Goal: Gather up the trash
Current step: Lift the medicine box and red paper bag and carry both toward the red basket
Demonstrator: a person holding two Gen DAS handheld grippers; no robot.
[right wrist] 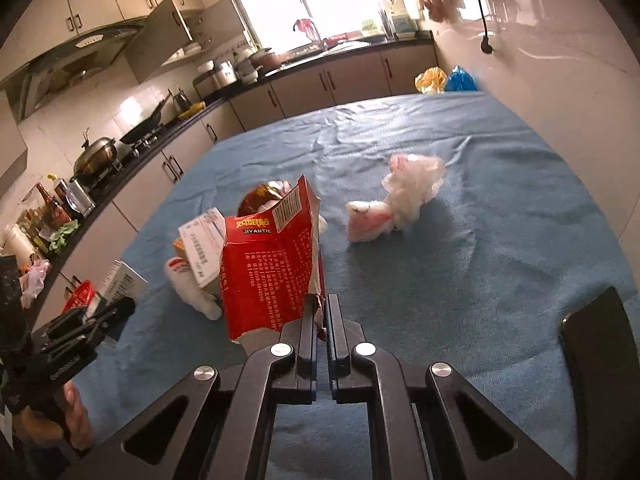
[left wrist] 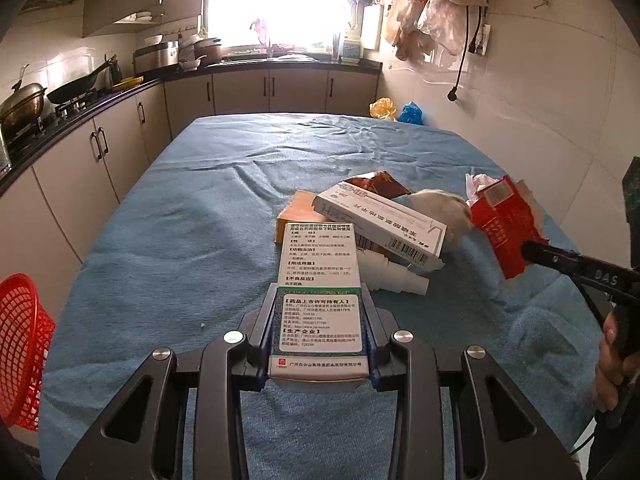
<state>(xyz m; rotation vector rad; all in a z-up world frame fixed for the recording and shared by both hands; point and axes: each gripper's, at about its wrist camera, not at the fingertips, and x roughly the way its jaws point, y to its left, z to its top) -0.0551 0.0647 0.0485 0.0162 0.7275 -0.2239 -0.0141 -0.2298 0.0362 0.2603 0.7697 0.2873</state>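
- Red torn carton (right wrist: 267,268) hangs lifted off the cloth, its ragged edge pinched between the closed fingers of the right gripper (right wrist: 323,320).
- White medicine box (left wrist: 320,300) with green-bordered print sits clamped lengthwise between the pads of the left gripper (left wrist: 320,332), its far end jutting out over the table.
- Beyond that box lies a heap of trash: a white-and-grey carton (left wrist: 380,226) lying across an orange box (left wrist: 294,216), a dark red foil wrapper (left wrist: 380,184) behind them, and a white ribbed tube (left wrist: 394,276) tucked under the near side.
- Crumpled white plastic bag (right wrist: 404,196) lies apart from the heap, on open cloth to the right.
- Red mesh basket (left wrist: 22,348) stands off the table's left edge, below the tabletop; what it holds cannot be seen.
- Blue cloth (left wrist: 200,220) covers the table; its left half and far end are bare, with counters along the left and far walls.
- A yellow bag (left wrist: 383,109) and a blue bag (left wrist: 411,113) sit past the far right corner.
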